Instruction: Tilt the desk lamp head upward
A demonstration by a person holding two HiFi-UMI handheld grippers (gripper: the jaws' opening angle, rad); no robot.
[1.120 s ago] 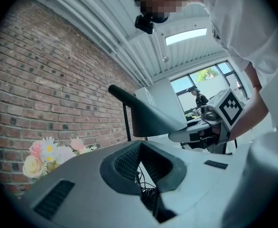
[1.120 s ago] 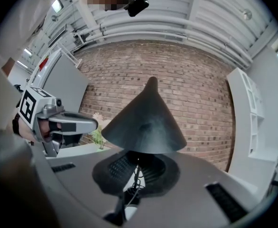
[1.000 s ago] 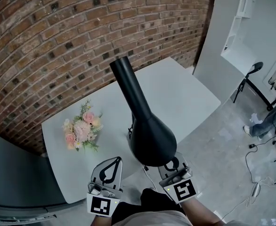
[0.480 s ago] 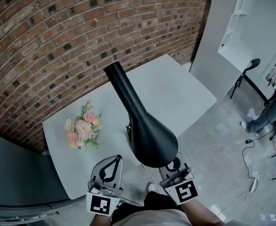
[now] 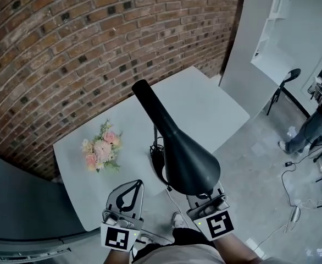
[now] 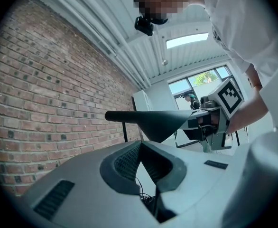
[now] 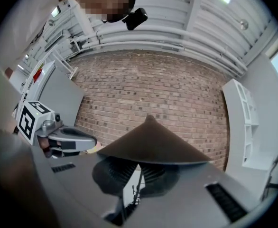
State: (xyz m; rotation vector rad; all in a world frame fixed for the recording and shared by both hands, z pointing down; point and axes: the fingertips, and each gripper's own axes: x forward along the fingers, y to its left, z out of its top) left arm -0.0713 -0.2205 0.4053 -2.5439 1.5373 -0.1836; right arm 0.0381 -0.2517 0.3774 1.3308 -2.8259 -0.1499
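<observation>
right tool (image 5: 205, 194): jaws clamped on lamp head (image 5: 187, 159) rim | left tool (image 5: 136, 185): jaws together, holding nothing, just beside lamp head | flower bunch (image 5: 101, 150) on counter (image 5: 205, 106)

Your lamp (image 5: 186, 155) stands on the table (image 5: 210, 111), matte black throughout. Its head is a long cone: a slim neck (image 5: 150, 106) with a rounded end aims at the brick wall (image 5: 67, 48), widening to a broad shade (image 5: 191, 166) on your side. The head lies close to level atop a thin upright stem (image 5: 155, 139), with the cord (image 5: 157, 159) bunched at its foot. The shade's near rim sits pinched at the jaw tips of your right gripper (image 5: 204, 194).
</observation>
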